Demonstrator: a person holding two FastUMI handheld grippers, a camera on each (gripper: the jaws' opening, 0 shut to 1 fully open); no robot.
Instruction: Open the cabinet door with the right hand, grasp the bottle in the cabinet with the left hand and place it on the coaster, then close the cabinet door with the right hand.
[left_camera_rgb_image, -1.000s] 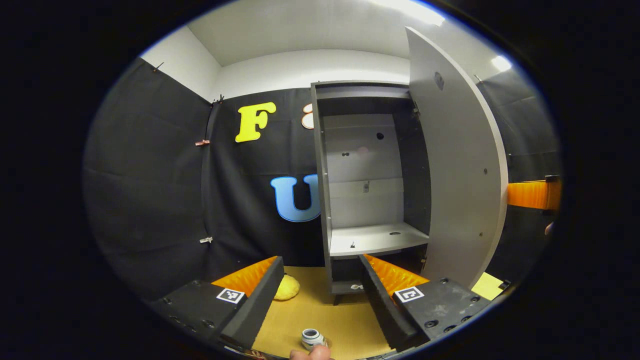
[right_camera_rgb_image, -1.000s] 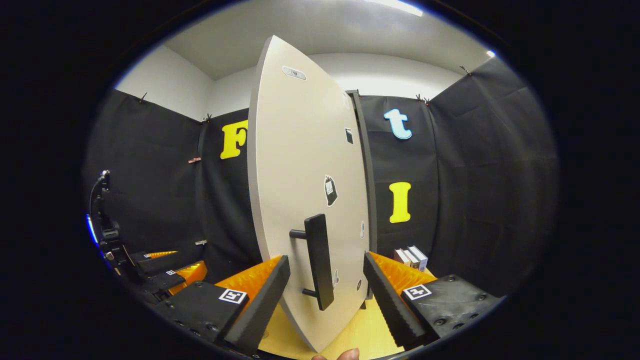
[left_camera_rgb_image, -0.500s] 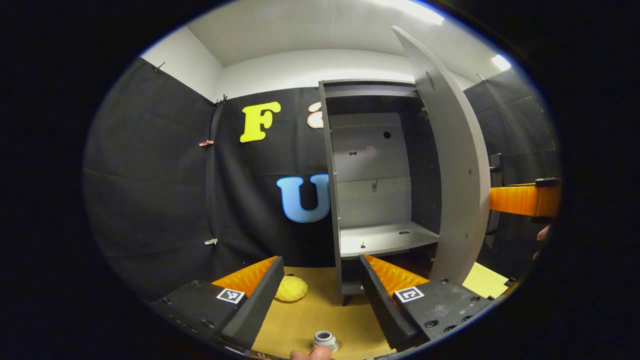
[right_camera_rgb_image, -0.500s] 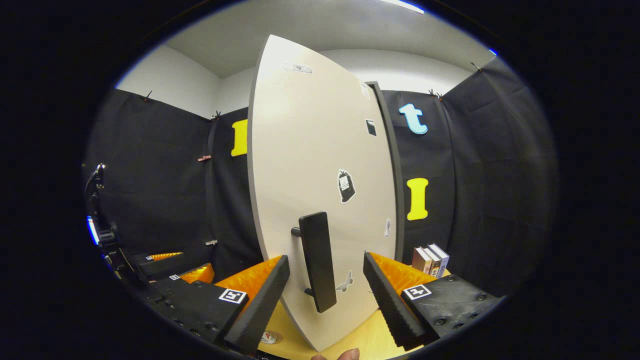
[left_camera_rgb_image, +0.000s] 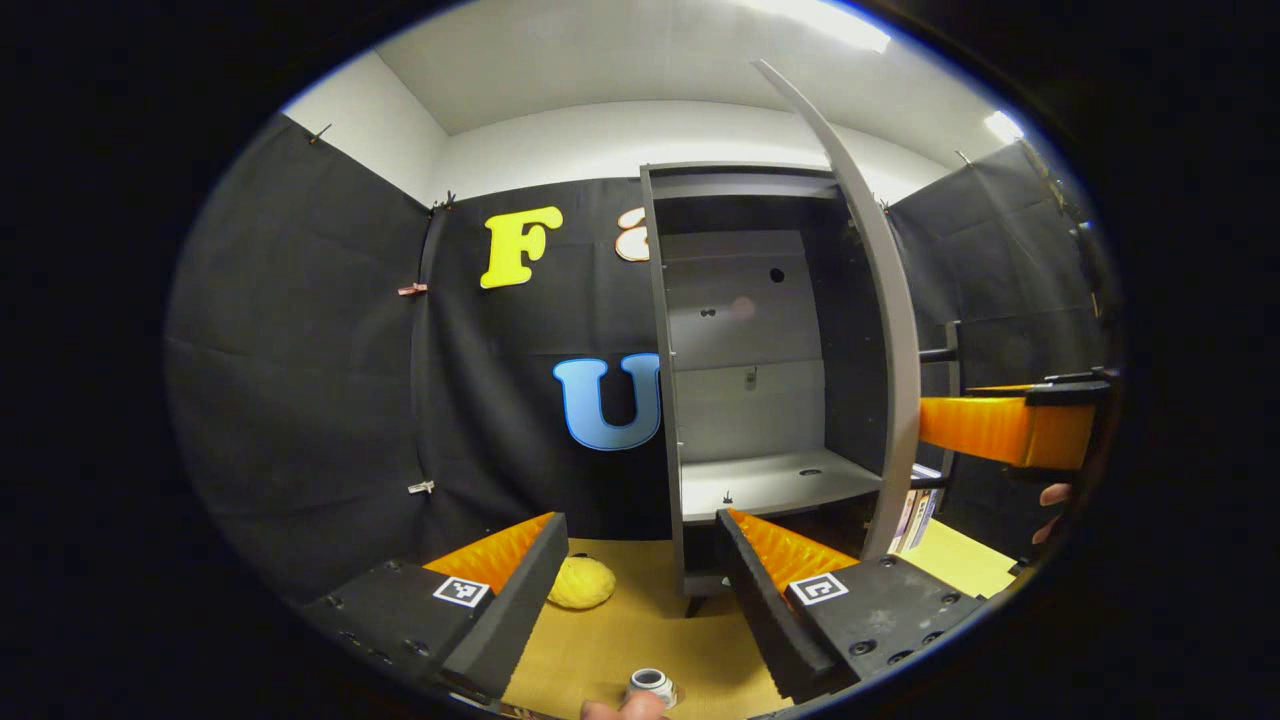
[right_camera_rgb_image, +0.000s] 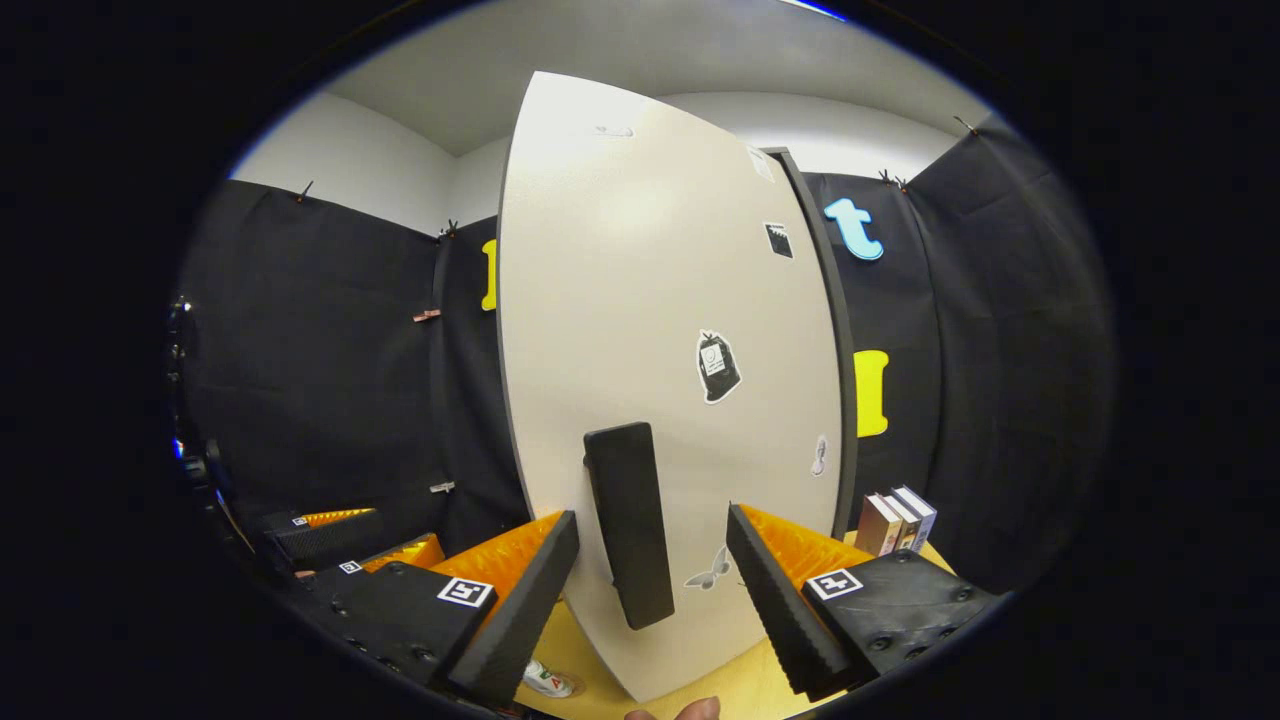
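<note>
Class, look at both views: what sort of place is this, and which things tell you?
Probably a staged test booth, not a home: black cloth walls, one small cabinet on a yellow tabletop, and hand-held grippers.

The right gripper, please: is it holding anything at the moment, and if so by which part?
Nothing is held: the right gripper is open, its fingers either side of the door handle without pressing on it.

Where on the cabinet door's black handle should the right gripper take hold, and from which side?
Grip the black handle near its middle, coming straight at the door face. It is an upright bar standing off the door on short posts, and the right gripper has its fingers open on either side, so closing them across the bar's width should likely hold.
</note>
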